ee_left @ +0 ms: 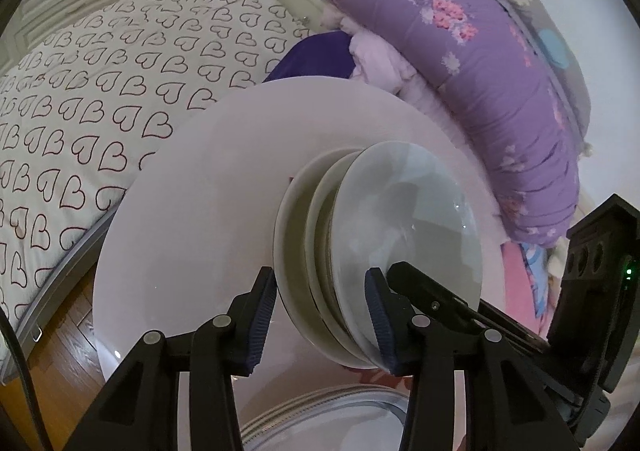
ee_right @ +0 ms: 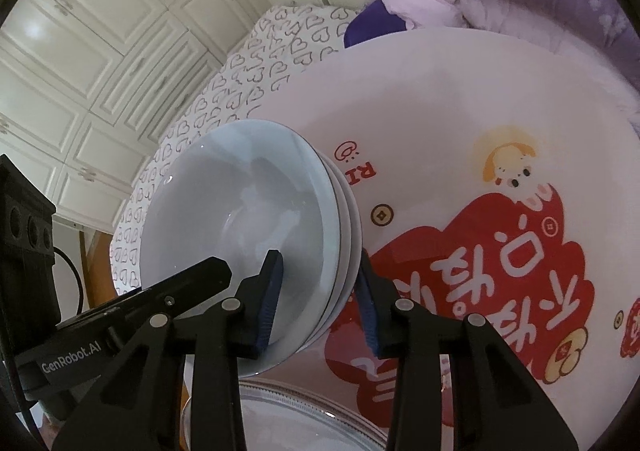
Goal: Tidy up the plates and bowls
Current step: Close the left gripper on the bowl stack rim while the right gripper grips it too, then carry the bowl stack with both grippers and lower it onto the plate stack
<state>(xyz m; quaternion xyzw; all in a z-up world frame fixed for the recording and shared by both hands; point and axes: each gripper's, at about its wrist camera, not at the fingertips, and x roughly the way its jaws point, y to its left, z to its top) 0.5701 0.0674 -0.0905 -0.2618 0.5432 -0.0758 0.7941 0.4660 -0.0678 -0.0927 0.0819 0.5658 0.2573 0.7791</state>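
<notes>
A bed (ee_left: 80,91) with a heart-patterned cover filled the background, and a rolled purple quilt (ee_left: 480,71) lay heaped at its far end. In front of the bed stood a round white counter (ee_left: 192,211), its top printed on one side with a red cartoon design (ee_right: 500,271). On the counter sat a stack of white bowls (ee_left: 380,231), three or so nested together, appearing tipped on edge in both wrist views.

The left gripper (ee_left: 320,319) had closed around the near rim of the stack, one blue pad pressed on the outside of the lowest bowl and the other inside the top one. The right gripper (ee_right: 320,303) gripped the opposite rim the same way, one pad inside the top bowl and one against the outside. Each gripper stood partly closed, clamped on the stack's thickness. Below, a smaller patterned rim (ee_right: 280,399) showed at the frame edge; what it belonged to could not be told.
</notes>
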